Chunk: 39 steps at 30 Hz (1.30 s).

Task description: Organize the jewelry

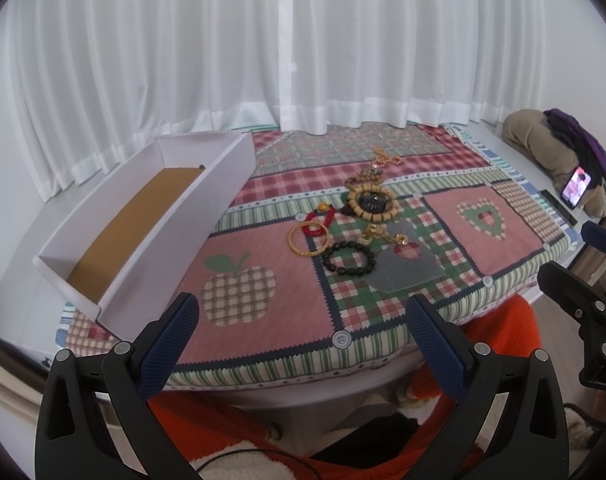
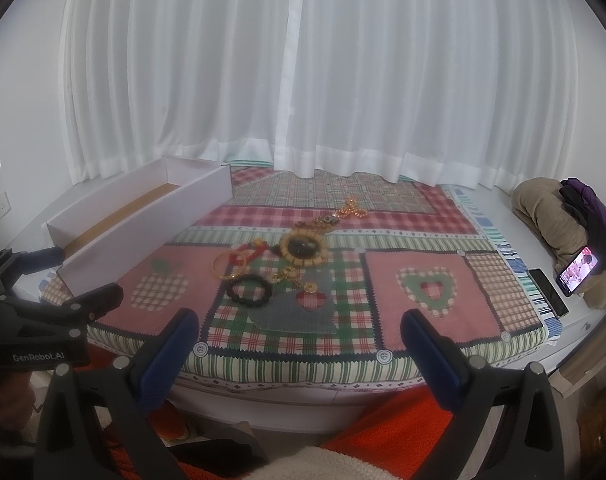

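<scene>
Jewelry lies in a loose heap mid-cloth: a black bead bracelet (image 1: 349, 258) (image 2: 249, 291), a gold bangle (image 1: 309, 239) (image 2: 229, 266), a red bead bracelet (image 1: 319, 222), a tan wooden bead bracelet (image 1: 371, 203) (image 2: 305, 249), gold pendant pieces (image 1: 387, 238) and a gold chain (image 1: 387, 159) (image 2: 351, 210) farthest back. A long white box (image 1: 143, 216) (image 2: 143, 216) with a brown floor stands open at the left. My left gripper (image 1: 303, 320) is open and empty at the table's near edge. My right gripper (image 2: 301, 334) is open and empty, also at the near edge.
A patchwork cloth (image 1: 483, 216) covers the white table. White curtains hang behind. At the right lie a tan and purple clothes pile (image 2: 559, 216), a lit phone (image 2: 577, 270) and a dark phone (image 2: 549, 292). Orange fabric (image 2: 383, 420) lies below the table edge.
</scene>
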### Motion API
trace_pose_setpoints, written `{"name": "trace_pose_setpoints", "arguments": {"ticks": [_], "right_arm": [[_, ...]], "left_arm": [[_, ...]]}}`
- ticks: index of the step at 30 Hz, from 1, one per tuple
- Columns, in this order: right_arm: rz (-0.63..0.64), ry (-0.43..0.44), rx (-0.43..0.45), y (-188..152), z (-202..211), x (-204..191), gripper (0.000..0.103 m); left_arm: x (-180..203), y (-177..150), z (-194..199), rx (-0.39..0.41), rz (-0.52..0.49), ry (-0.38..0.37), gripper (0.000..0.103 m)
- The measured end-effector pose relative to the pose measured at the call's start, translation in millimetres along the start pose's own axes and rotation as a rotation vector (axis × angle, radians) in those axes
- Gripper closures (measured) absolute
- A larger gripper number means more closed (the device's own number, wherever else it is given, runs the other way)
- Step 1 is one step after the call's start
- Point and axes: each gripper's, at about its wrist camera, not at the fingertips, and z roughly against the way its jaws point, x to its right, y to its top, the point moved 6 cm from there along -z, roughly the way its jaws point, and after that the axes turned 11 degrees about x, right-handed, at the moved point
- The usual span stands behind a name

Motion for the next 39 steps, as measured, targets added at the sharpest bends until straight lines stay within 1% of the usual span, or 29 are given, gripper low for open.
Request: {"name": "trace_pose_setpoints", "arguments": {"ticks": [11, 16, 19, 28, 32, 37, 39], "right_arm": [[-0.003, 0.006, -0.012, -0.6, -9.4, 3.5, 0.000], [0.007, 0.011, -0.017, 6.4, -18.5, 5.9, 0.000], [0.013, 0.024, -0.028, 7.7, -28.2, 5.5, 0.000], [0.022, 0.069, -0.101, 0.7, -68.5, 2.9, 0.000], [0.017, 0.079, -0.113, 4.2, -88.1, 6.9, 0.000], [0.007, 0.110, -0.115, 10.6, -121.2, 12.1, 0.000], [-0.008, 0.138, -0.137, 7.7, -136.9, 12.8, 0.000]], "left_arm": [[-11.3, 5.7, -9.4, 0.002, 0.048, -0.015, 0.000], [-17.9, 11.0, -20.3, -0.005, 0.058, -0.004, 0.000], [-21.8, 12.2, -30.8, -0.023, 0.071, -0.014, 0.000], [-25.7, 0.9, -81.4, -0.138, 0.074, -0.021, 0.000], [-26.1, 3.0, -105.0, -0.152, 0.062, -0.026, 0.000], [-31.2, 7.6, -151.6, -0.196, 0.075, -0.058, 0.001], [-32.6, 8.9, -171.7, -0.212, 0.078, -0.063, 0.001]]}}
